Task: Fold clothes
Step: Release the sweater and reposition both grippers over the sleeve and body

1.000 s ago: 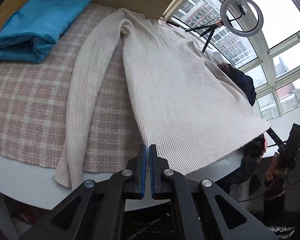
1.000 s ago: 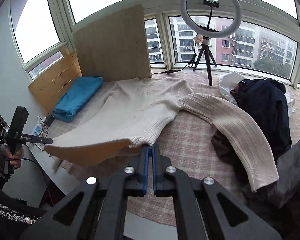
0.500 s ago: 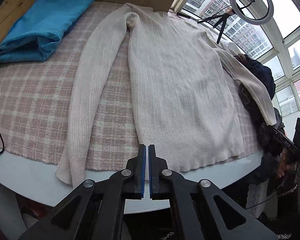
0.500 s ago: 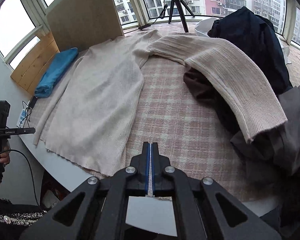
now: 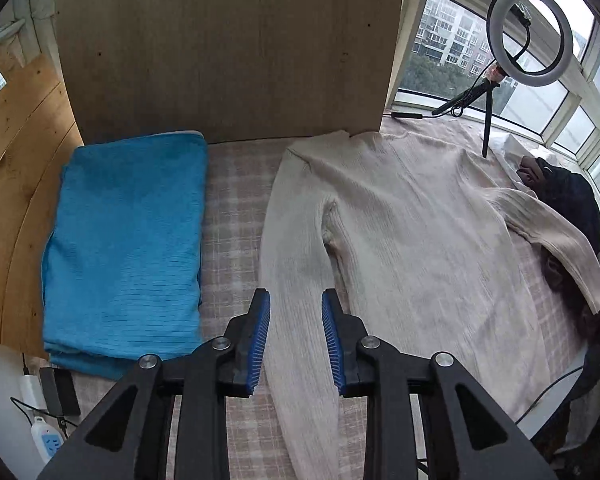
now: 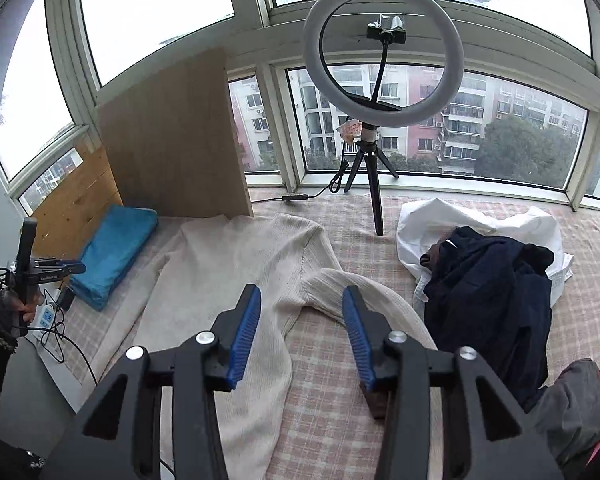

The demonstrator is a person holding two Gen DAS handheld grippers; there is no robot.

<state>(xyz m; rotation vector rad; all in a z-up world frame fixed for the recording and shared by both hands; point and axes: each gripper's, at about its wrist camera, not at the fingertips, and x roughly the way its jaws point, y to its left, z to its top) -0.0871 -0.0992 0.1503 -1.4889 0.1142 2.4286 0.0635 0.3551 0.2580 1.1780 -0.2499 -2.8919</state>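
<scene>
Plaid table (image 5: pixel 236 184): one cream sweater (image 5: pixel 412 240), one blue fold (image 5: pixel 128 240); two claws agape.

Right hand-held gripper (image 6: pixel 298 334) gapes above cream sweater (image 6: pixel 236 280) on the checked cloth (image 6: pixel 332 392)

Legible text: one item only. A small white printed label is showing on the black handheld device (image 6: pixel 46 274), just left of the blue folded cloth (image 6: pixel 114 256) in the right wrist view; the lettering is too small and blurred to read. No other text, brand, number or sign is showing.
</scene>
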